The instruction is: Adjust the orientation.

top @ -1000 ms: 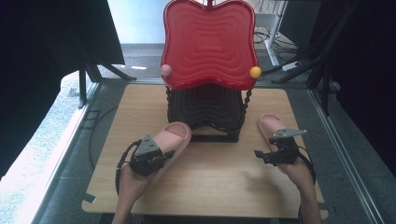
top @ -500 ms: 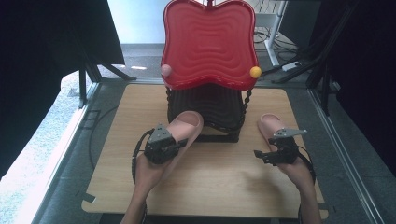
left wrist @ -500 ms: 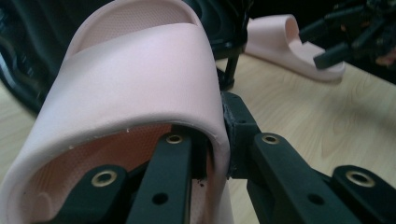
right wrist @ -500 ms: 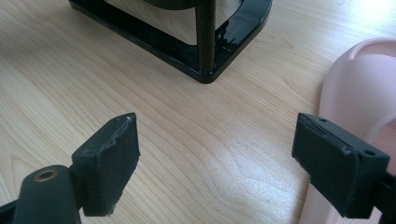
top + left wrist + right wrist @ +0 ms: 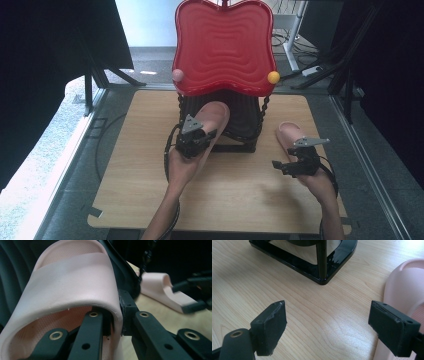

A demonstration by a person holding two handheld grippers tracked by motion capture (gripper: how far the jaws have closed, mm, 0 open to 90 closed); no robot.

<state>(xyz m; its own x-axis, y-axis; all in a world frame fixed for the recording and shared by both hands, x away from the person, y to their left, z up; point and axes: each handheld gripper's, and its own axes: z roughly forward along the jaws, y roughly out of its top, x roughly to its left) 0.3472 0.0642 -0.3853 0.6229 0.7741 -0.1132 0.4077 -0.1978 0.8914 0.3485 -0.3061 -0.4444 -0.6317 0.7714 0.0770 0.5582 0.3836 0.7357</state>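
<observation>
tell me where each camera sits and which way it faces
High view: above the person's side, looking forward and down on the table, red rack and both forearms.
Left gripper view: rides the left gripper, looking along its jaws, shut on the pink slipper's strap, toward the rack.
Right gripper view: rides the right gripper, looking down past open jaws at the rack's black base.
Shared: the second slipper by the right gripper, also in the high view.

In the right gripper view the pale pink foam slipper [image 5: 404, 287] is cut off by the right edge. The black ribbed rack [image 5: 245, 112] sits largely hidden beneath the red wavy plastic tray [image 5: 225, 45].
</observation>
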